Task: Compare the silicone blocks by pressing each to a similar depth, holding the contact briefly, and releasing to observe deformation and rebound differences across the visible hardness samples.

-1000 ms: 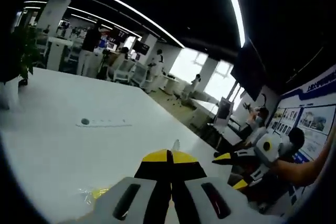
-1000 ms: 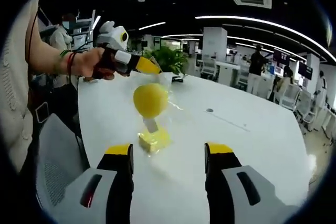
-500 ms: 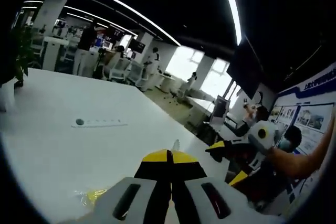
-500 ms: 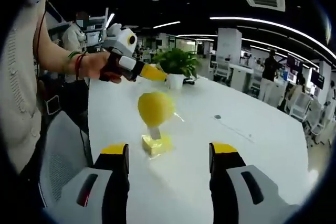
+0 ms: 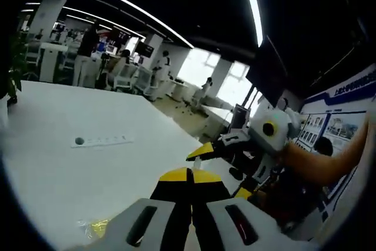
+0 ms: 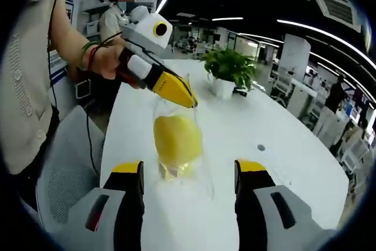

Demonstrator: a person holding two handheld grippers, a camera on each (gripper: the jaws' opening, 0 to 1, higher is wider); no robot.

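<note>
A clear plastic bag (image 6: 179, 145) hangs from its top edge, and my left gripper (image 6: 189, 99), held by a hand, is shut on that edge. Inside the bag sits a yellow silicone block (image 6: 176, 136), with a paler yellow piece (image 6: 171, 171) below it near the white table (image 6: 235, 133). I cannot tell whether the bag's bottom touches the table. My right gripper (image 6: 189, 171) stands open just in front of the bag, one jaw on each side. In the left gripper view my left gripper (image 5: 189, 174) is shut, and the open right gripper (image 5: 220, 171) comes in from the right.
A potted plant (image 6: 229, 69) stands further along the table. A grey chair (image 6: 64, 168) is beside the table's near edge. A round cable port (image 5: 79, 141) is set into the tabletop. A crumpled yellow wrapper (image 5: 97, 226) lies low left. People stand in the far office.
The right gripper has moved in close to the bag, which now looms larger between its jaws. The left gripper has kept its hold on the bag's top.
</note>
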